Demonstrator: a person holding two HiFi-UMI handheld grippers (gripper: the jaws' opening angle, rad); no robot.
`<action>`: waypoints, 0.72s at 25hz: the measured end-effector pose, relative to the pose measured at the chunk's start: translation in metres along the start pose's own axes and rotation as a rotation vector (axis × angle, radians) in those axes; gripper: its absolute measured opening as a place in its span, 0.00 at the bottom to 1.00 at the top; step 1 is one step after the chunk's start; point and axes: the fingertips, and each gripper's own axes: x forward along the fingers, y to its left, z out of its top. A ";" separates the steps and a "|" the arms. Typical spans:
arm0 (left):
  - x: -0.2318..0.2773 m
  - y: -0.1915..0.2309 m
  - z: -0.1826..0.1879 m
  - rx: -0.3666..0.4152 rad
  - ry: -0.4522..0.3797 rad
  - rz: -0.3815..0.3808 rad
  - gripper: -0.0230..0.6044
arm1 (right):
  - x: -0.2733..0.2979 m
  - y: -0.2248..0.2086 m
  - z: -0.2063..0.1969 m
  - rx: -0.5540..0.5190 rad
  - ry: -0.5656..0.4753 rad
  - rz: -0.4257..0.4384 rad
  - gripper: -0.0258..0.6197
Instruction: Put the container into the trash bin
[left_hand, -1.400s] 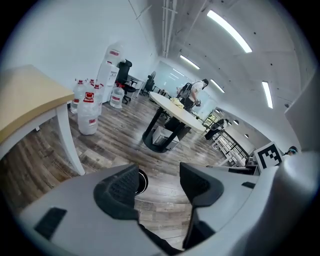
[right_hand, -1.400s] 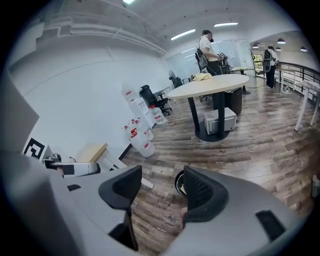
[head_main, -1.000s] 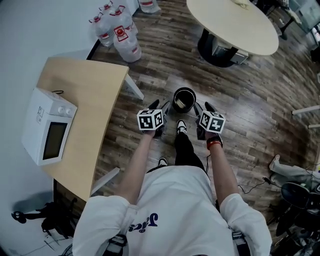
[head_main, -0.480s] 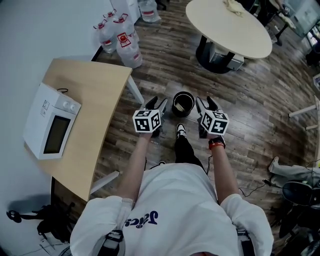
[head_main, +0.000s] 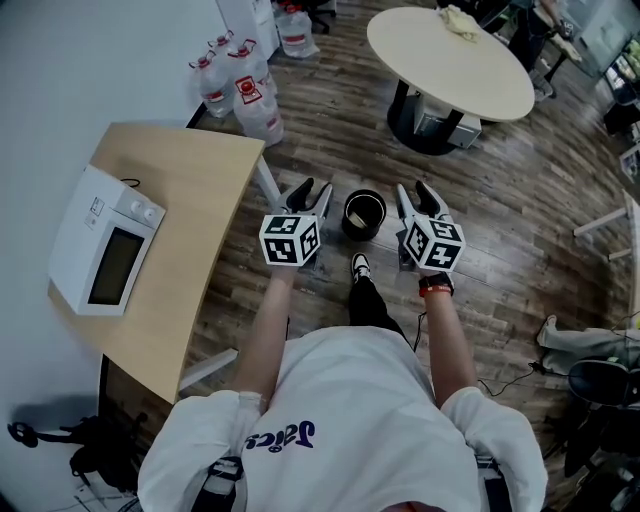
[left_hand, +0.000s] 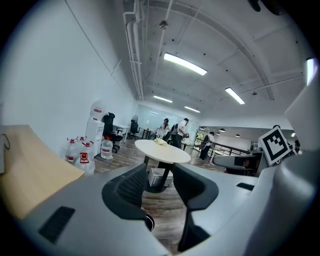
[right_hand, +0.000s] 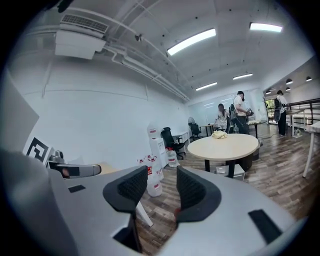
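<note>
The bin (head_main: 364, 214) is black, the floor (head_main: 520, 200) dark wood planks. The microwave (head_main: 100, 255) is white, its worktop (head_main: 190, 180) pale wood. The marker cubes (head_main: 290, 240) are white with black squares.

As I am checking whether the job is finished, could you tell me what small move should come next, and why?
Probably none beyond lowering both to rest: the left tongs and right tongs are closing on nothing, flanking the trash bin on the floor.

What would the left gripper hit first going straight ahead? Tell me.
Probably the round table, near its pedestal, which shows between the closing, empty jaws of the left gripper. The floor between looks free, though depth is unclear.
</note>
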 end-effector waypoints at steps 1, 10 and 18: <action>-0.004 -0.002 0.005 0.007 -0.016 -0.001 0.32 | -0.004 0.003 0.004 -0.007 -0.010 -0.002 0.34; -0.032 -0.023 0.040 0.084 -0.113 -0.013 0.19 | -0.035 0.021 0.026 -0.025 -0.095 -0.014 0.23; -0.043 -0.024 0.041 0.051 -0.152 -0.017 0.10 | -0.046 0.033 0.024 -0.020 -0.107 -0.025 0.18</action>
